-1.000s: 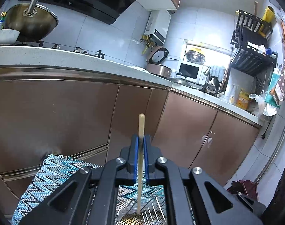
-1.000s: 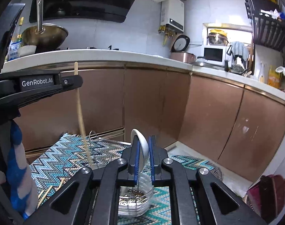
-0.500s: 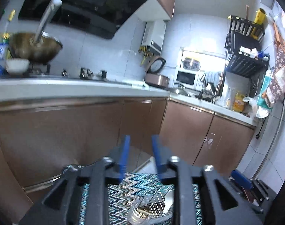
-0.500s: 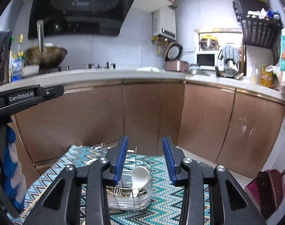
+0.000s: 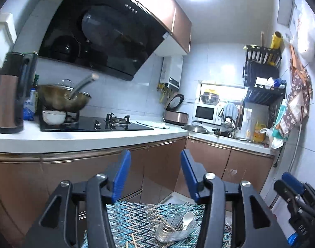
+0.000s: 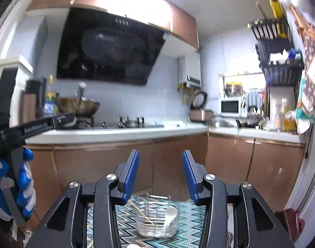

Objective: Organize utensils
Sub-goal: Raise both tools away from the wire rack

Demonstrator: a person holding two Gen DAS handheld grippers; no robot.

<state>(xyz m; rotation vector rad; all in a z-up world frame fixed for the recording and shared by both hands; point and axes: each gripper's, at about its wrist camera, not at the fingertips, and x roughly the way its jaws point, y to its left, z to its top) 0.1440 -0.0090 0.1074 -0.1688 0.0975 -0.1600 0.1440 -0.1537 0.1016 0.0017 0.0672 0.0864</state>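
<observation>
In the left wrist view my left gripper (image 5: 154,159) hangs well above the floor, its blue-padded jaws opening with nothing between them. Below it a clear utensil holder (image 5: 176,230) stands on a zigzag mat (image 5: 132,217). A white spoon (image 5: 188,219) and a wooden chopstick (image 5: 165,221) lean inside it. In the right wrist view my right gripper (image 6: 160,159) is likewise opening and empty above the same holder (image 6: 157,222), spoon (image 6: 171,212) and chopstick (image 6: 140,209). Loose chopsticks (image 5: 133,240) lie on the mat.
Brown cabinets (image 5: 161,165) under a white counter (image 5: 74,138) run ahead and turn right. A stove with a wok (image 5: 62,100) sits on the counter. A gloved hand (image 6: 23,186) holds the left gripper (image 6: 62,122) at the left edge of the right wrist view.
The left gripper let go of the chopstick and the right one let go of the white spoon; both now rest in the holder. Both grippers opened, rose and drew back.
</observation>
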